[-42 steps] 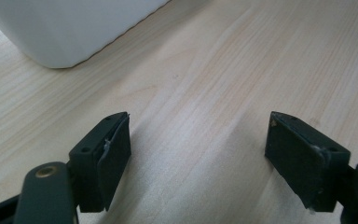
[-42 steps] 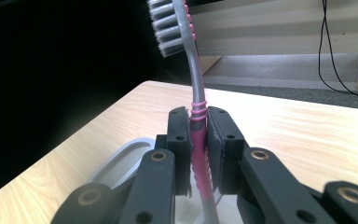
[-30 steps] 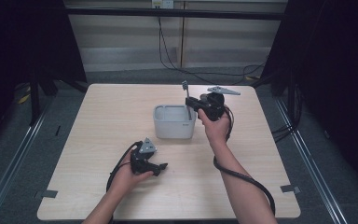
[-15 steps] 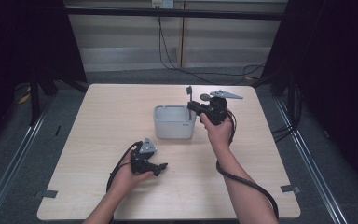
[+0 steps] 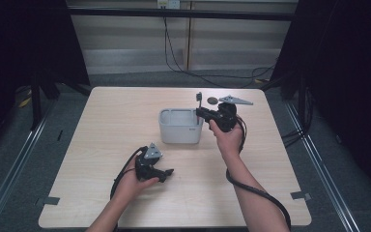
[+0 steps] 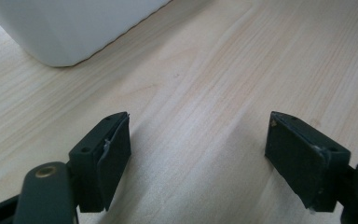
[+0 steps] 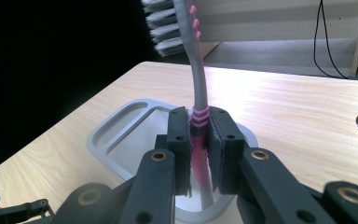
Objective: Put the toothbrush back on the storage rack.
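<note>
Since 1 s ago the right hand-held gripper [image 5: 199, 110] has risen a bit and shifted slightly toward the container's far right corner, lifting the toothbrush [image 5: 199, 98] w/ it; left side hasn't budged.

Right hand-held gripper [image 7: 199, 140]: jaws pressed tight on the toothbrush [image 7: 198, 88], pinching its pink-and-grey handle at the ribbed section. Brush stands roughly upright, bristle head at top, bristles facing left in the right gripper view. Lower end of handle dips down into the grey container [image 7: 121, 122]; can't tell if it touches the bottom.

Grey container [image 5: 179, 126] sits near the middle of the wooden surface [image 5: 101, 121], rounded-rectangle shape, w/ a divider inside making a narrower compartment along one side.

Left hand-held gripper [image 5: 166, 173] rests low on the surface, nearer the person, well apart from the container. Left gripper view: its jaws spread wide, nothing between them, bare wood below; container's white-grey wall [image 6: 74, 28] at top left.

Small dark hole [image 5: 212, 100] in the surface just beyond the right hand.
</note>
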A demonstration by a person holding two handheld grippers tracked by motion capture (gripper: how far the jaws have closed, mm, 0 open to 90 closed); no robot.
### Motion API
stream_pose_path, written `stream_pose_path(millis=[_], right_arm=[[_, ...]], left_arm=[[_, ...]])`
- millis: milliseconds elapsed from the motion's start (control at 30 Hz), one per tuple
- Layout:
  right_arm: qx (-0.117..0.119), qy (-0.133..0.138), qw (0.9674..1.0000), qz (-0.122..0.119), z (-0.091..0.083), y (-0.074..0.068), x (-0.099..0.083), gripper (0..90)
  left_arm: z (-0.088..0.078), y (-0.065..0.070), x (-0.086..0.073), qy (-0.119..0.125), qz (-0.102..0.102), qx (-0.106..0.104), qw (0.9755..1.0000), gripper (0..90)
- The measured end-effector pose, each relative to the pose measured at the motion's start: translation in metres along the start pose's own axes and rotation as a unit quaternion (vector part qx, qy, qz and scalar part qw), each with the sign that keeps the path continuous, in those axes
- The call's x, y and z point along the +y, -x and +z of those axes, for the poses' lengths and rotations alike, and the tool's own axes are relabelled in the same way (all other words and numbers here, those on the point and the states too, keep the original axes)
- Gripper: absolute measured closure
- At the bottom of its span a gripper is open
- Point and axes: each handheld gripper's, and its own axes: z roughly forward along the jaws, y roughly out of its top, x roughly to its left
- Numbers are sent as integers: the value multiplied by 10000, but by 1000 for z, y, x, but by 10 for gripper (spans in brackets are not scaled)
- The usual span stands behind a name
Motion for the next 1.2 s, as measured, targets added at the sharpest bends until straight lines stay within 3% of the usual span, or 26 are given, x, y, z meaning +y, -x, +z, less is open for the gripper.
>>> stream_pose_path(millis=[1200], right_arm=[[-106, -207, 9997, -116, -6, 2, -13, 796]], left_arm=[[0, 0, 0, 0, -4, 5, 10000, 220]])
